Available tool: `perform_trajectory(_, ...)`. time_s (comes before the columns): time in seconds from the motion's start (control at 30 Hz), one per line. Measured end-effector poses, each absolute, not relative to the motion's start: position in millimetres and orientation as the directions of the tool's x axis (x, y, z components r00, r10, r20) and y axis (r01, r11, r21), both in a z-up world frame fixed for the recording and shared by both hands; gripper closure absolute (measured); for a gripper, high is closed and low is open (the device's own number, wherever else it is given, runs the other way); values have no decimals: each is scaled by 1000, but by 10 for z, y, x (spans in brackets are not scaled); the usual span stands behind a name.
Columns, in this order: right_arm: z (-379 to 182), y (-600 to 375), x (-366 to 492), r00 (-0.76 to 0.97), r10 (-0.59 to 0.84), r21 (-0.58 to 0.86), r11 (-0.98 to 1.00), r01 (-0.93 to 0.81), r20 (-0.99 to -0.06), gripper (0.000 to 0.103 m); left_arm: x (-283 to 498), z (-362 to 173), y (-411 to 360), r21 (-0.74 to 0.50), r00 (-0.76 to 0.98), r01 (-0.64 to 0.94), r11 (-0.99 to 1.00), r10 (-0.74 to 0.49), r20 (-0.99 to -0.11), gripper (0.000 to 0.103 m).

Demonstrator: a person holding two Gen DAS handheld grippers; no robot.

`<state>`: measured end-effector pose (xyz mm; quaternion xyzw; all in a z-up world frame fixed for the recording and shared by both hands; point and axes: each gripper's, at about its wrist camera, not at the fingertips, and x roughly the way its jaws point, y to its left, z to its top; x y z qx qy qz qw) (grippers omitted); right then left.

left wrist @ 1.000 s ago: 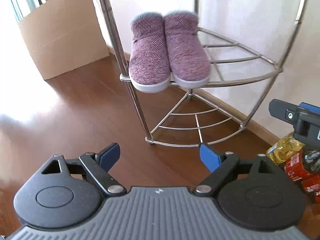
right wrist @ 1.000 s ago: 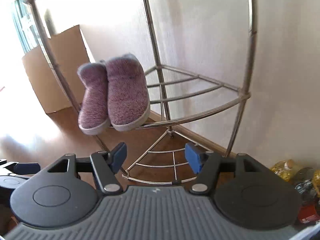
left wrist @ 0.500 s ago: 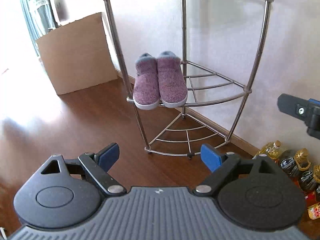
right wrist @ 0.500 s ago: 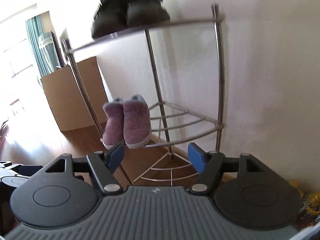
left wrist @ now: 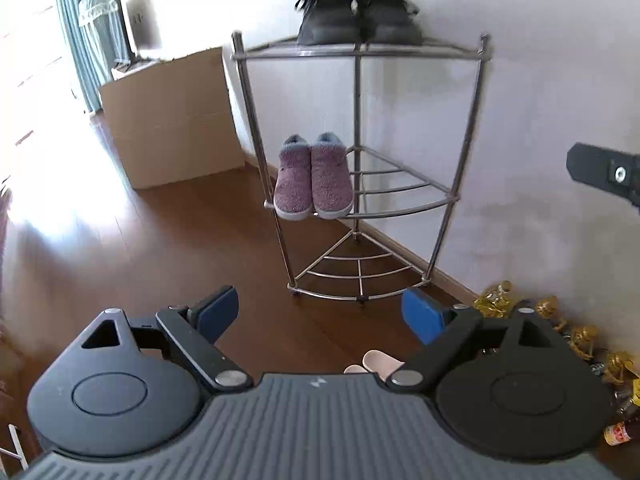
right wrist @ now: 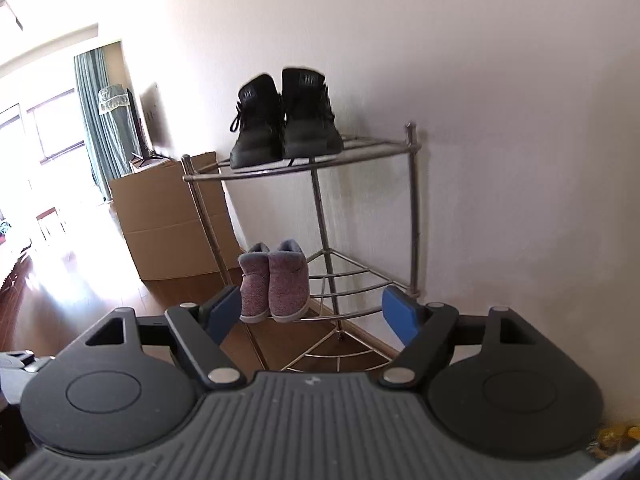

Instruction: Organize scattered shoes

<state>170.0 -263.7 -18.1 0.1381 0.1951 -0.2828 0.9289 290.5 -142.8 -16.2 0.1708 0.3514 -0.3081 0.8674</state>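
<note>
A chrome corner rack (left wrist: pixel 452 200) (right wrist: pixel 412 208) stands against the white wall. A pair of purple knit slippers (left wrist: pixel 312 178) (right wrist: pixel 274 284) sits side by side on its middle shelf. Two black sneakers (left wrist: pixel 358 4) (right wrist: pixel 286 118) rest on the top shelf. The bottom shelf holds nothing. My left gripper (left wrist: pixel 322 314) is open and empty, well back from the rack over the floor. The right gripper (right wrist: pixel 312 314) is also open and empty, held higher; part of it shows at the right edge of the left wrist view. Pale pink slippers (left wrist: pixel 376 362) lie on the floor just under my left gripper.
A large cardboard box (left wrist: pixel 172 120) (right wrist: pixel 172 220) stands left of the rack. Several oil bottles (left wrist: pixel 576 332) cluster on the floor by the wall to the right. Dark wooden floor (left wrist: pixel 160 248) spreads out to the left, with curtains (right wrist: pixel 102 120) far back.
Both grippers have pulled back and up from the rack, leaving the purple slippers on the middle shelf. The top shelf with the black sneakers and the pink slippers on the floor have come into view.
</note>
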Motion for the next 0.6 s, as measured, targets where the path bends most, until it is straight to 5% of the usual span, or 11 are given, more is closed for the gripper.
perform_trajectory(0.6, 844, -2413, 1379, 766, -503, 100, 807, 582, -401, 20, 3032, 782, -1464, 87, 564, 692, 716, -461, -685, 9)
